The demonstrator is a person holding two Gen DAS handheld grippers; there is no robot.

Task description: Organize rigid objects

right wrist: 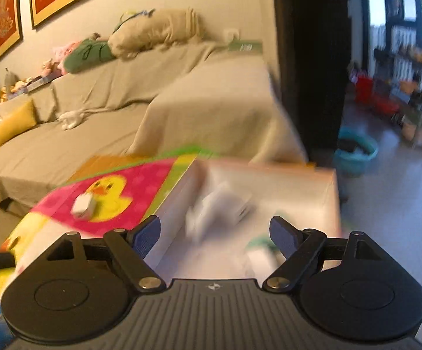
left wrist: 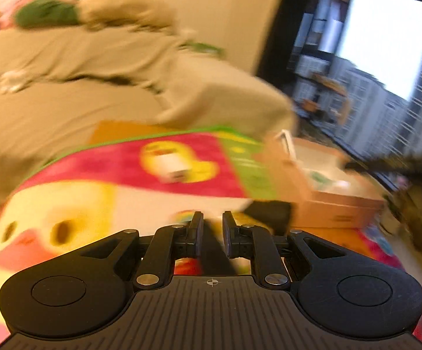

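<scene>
On the duck-printed play mat [right wrist: 141, 186] in front of the covered sofa [right wrist: 100, 110] sits the cardboard box [right wrist: 332, 192] I am filling. My right tongs [right wrist: 215, 234] hang over its open top with the blue pads spread wide and nothing between them. Inside the box I see white, blocky shapes [right wrist: 219, 207], too smeared to name; one near the bottom edge seems to have a green top. So part of the sorting looks done. One small white cube [right wrist: 83, 205] lies out on the yellow duck, well apart from the box, and I judge it is left to collect. My left tongs [left wrist: 212, 234] are drawn narrow, with a dark, blurred thing [left wrist: 265, 213] reaching from between the fingers; I cannot tell whether they truly pinch it. The mat looks smooth and foam-like in pink, yellow and green panels; the box is plain brown board with a pale lining; the cube has hard, squared edges, likely plastic.
</scene>
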